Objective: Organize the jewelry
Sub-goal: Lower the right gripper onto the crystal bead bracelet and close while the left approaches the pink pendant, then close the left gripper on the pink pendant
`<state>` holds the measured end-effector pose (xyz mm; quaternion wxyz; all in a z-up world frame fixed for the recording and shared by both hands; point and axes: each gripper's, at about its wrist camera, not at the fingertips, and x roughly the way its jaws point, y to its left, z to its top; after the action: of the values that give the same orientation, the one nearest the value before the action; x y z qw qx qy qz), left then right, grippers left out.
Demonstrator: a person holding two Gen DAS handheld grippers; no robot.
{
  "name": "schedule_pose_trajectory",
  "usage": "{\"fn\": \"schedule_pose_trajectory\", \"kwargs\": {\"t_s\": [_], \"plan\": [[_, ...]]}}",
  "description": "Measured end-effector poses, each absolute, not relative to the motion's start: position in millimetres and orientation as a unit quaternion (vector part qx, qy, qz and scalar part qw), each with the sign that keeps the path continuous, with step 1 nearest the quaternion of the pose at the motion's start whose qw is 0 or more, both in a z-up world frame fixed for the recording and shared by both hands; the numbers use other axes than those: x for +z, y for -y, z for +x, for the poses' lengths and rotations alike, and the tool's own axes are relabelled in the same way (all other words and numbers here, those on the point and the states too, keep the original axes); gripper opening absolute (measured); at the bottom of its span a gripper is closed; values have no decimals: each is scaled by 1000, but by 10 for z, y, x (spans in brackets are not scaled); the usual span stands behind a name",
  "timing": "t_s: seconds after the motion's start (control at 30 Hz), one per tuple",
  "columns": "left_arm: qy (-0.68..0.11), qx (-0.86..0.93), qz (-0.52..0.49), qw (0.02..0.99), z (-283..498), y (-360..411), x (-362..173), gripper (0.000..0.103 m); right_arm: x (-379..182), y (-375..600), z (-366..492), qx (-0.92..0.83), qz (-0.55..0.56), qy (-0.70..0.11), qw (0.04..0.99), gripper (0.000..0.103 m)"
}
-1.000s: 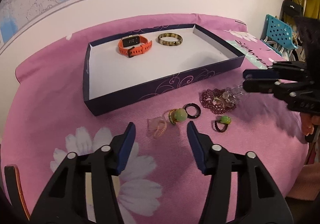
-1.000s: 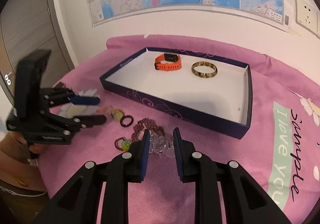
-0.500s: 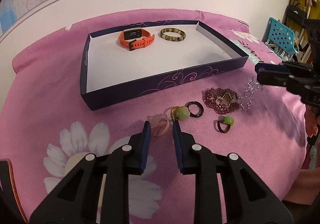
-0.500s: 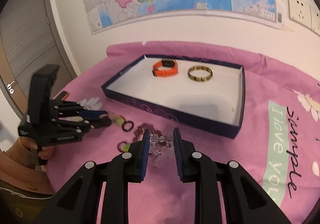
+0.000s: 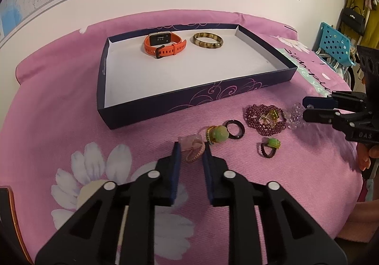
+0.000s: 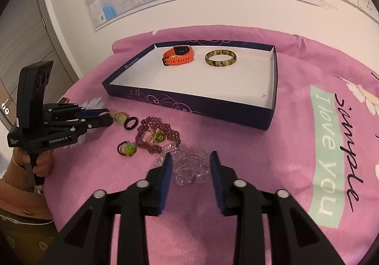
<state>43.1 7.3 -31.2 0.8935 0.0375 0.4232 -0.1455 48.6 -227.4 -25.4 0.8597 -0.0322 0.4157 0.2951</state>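
The left gripper [image 5: 191,150] is closing around the pink ring [image 5: 193,149], which is lying on the pink cloth just off the tray's [image 5: 213,97] near wall, toward its left end. The jaws are nearly together with the ring between them; whether the pads are already pressing on it cannot be told. The right gripper [image 6: 190,165] is opening, its jaws standing apart on either side of the clear bead bracelet [image 6: 189,168], which is lying loose on the cloth between them, toward the tray's near right corner.

To do the pickup well, the left gripper is best closing squarely across the ring's band, low against the cloth, so the small piece is not squirting out sideways toward the green ball ring [image 5: 219,134] and black ring [image 5: 235,129] just beside it. The cloth is soft, so pinching a fold along with the ring is a likely fault; a slight lift should show whether the ring alone is coming up.

For the bracelet, the beads will probably be slippery and the loop floppy, so the jaws should be catching one side of the strand, clear of the purple bead bracelet [image 6: 157,136] touching it.

The tray already holds an orange watch [image 5: 164,43] and a bangle [image 5: 208,40] along its far wall; the bare floor nearer is open for these two.
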Motion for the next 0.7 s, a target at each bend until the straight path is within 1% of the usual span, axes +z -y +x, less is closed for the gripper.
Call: {"fn": "schedule_pose_trajectory", "kwargs": {"t_s": [0.03,0.07,0.1,0.2,0.3,0.33,0.43,0.47,0.5,0.7], "plan": [[-423,-145,37,893,431,-75,-312,18,-251,2259,481,296,-36,-415,860,40],[-423,-145,38,894,430,-72,-311,18,-250,2229,475,296,-42,-413,860,48],[-423,-145,38,894,432,-77,-312,16,-247,2208,473,298,-46,-411,860,51],[-423,-144,40,894,431,-77,-314,15,-257,2138,478,301,-62,-412,858,54],[-424,-144,38,894,437,-84,-314,12,-306,2070,500,300,-75,-422,852,53],[-424,-144,37,893,438,-88,-314,12,-312,2064,506,301,-77,-424,851,53],[-424,-145,35,893,439,-92,-312,9,-311,2062,505,302,-79,-423,851,38],[-424,-145,35,893,438,-90,-311,8,-313,2068,500,302,-79,-422,851,28],[-424,-145,35,893,438,-89,-312,7,-313,2071,495,304,-77,-423,850,22],[-422,-146,30,894,420,-98,-305,4,-289,2103,482,308,-68,-420,851,20]]}}
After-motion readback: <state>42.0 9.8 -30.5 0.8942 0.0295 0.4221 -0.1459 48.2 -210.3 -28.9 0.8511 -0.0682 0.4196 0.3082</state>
